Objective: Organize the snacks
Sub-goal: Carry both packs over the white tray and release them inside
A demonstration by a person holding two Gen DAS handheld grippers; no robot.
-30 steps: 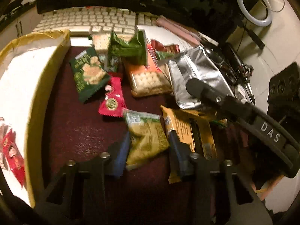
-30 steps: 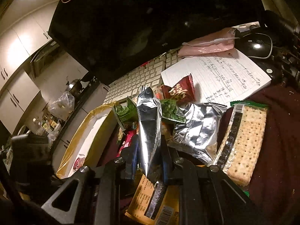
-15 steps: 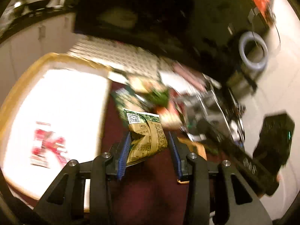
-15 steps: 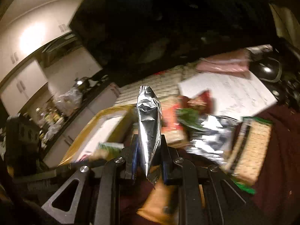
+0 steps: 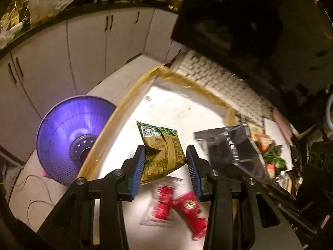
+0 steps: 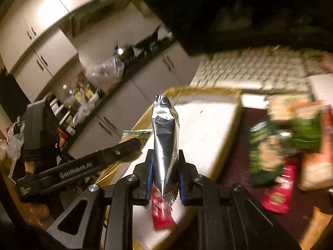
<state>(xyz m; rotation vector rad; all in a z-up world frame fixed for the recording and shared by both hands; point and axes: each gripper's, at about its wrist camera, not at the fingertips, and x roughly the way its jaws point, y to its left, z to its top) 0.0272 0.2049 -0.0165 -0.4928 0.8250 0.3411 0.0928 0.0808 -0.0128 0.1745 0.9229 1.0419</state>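
My left gripper [image 5: 165, 166] is shut on a green and tan snack packet [image 5: 162, 148] and holds it above the white, gold-rimmed tray [image 5: 133, 91]. A red packet [image 5: 181, 206] lies in the tray below it. My right gripper [image 6: 165, 170] is shut on a silver foil packet [image 6: 165, 137], held upright over the same tray [image 6: 235, 123]. The silver packet also shows at the right of the left wrist view [image 5: 231, 148]. The left gripper's arm shows in the right wrist view [image 6: 83, 166].
More snack packets [image 6: 264, 152] lie in a pile on the dark red cloth [image 6: 233, 166] right of the tray. A white keyboard [image 5: 218, 83] and a dark monitor [image 5: 229, 20] stand behind. A purple fan [image 5: 72, 137] sits on the floor at left, before white cabinets.
Both grippers lifted their packets off the cloth and swung left over the tray. The left one closed on the green and tan packet during this time; the right kept hold of the silver one.
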